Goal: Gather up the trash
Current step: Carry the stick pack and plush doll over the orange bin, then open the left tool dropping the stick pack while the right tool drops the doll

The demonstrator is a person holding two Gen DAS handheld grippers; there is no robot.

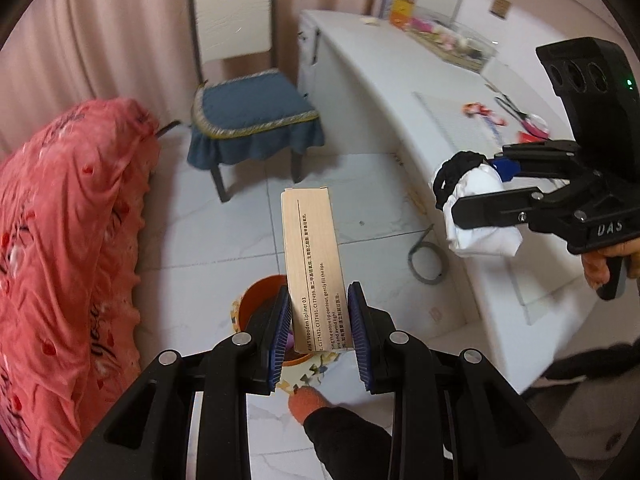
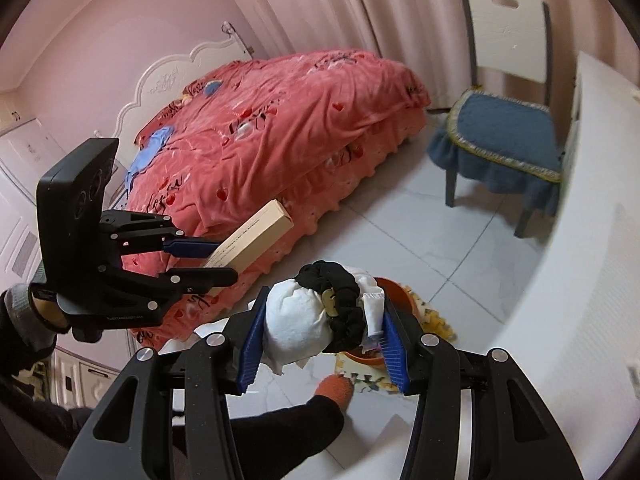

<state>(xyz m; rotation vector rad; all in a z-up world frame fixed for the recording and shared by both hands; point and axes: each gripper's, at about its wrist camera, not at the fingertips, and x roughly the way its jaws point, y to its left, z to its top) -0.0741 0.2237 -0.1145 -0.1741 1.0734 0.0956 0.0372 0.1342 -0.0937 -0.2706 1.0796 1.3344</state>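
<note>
Pale marble-look floor tiles (image 1: 224, 240) fill the space between a bed under a pink quilt (image 1: 68, 240) and a long white desk (image 1: 400, 92), with a chair carrying a blue cushion (image 1: 248, 108) standing farther off. Down on that floor sits an orange bin (image 1: 260, 300), and both pieces of trash hang over or near it. The left gripper (image 1: 320, 332) has its blue pads pinched onto the lower end of a long tan cardboard box (image 1: 312, 264); the box's long axis runs straight out ahead of the fingers, so its far end reaches well past the bin's rim, while the bin itself lies directly below and slightly left of the fingertips. The right gripper (image 2: 320, 332) is clamped, about half spread, around a white wad of tissue (image 2: 300, 320) ringed by a black hair tie (image 2: 340, 304); from its own view the bin (image 2: 394, 288) sits just beyond and below the bundle, partly hidden behind it, resting on a patterned mat (image 2: 436, 320). Judging by both views, the left hand appears the nearer of the two, almost above the opening, so the box would need tipping end-down to fall inside rather than bridge the rim. A person's foot in an orange sock (image 2: 336, 388) stands on the floor close beside the bin.
</note>
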